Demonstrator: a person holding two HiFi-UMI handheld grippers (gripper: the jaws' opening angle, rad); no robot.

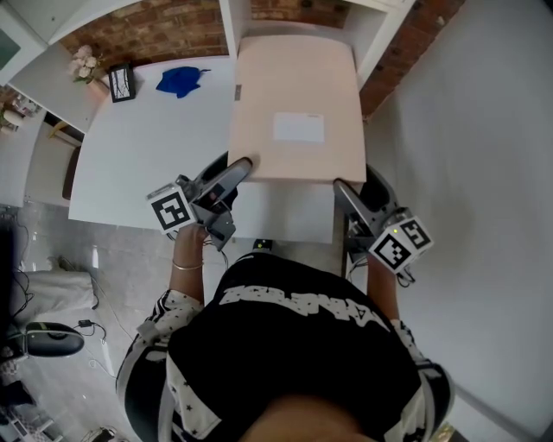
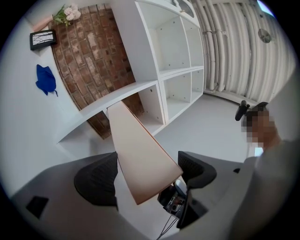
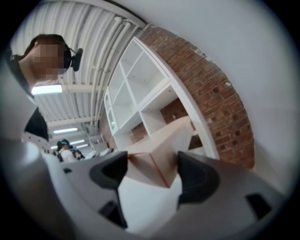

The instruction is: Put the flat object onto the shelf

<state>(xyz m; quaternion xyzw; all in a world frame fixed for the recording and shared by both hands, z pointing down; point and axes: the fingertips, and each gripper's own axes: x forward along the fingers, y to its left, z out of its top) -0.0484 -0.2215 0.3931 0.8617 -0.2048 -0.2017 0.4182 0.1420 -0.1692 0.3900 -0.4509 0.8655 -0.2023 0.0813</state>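
Item: flat box (image 1: 294,78), pale pink card with a white label on its top face. It lies lengthwise away from the person, and its far end reaches the white shelf unit (image 1: 232,24) at a board between the uprights; its near end is out in front of the unit. Whether the far end bears on the board cannot be told. Left gripper (image 1: 238,168): at the box's near left corner. Its jaws are spread wide with the corner standing between them, and the right-hand pad is clear of the card, so the hold is released. Right gripper (image 1: 346,188): at the near right corner, jaws closed onto the box edge and grasping it, pads against both faces. Surroundings: a white table (image 1: 147,155) to the left carries a blue cloth (image 1: 180,81), a small black-framed picture (image 1: 121,82) and a bunch of pale flowers (image 1: 85,62) along its far side. A red brick wall (image 1: 164,30) stands behind the table and the shelf unit.
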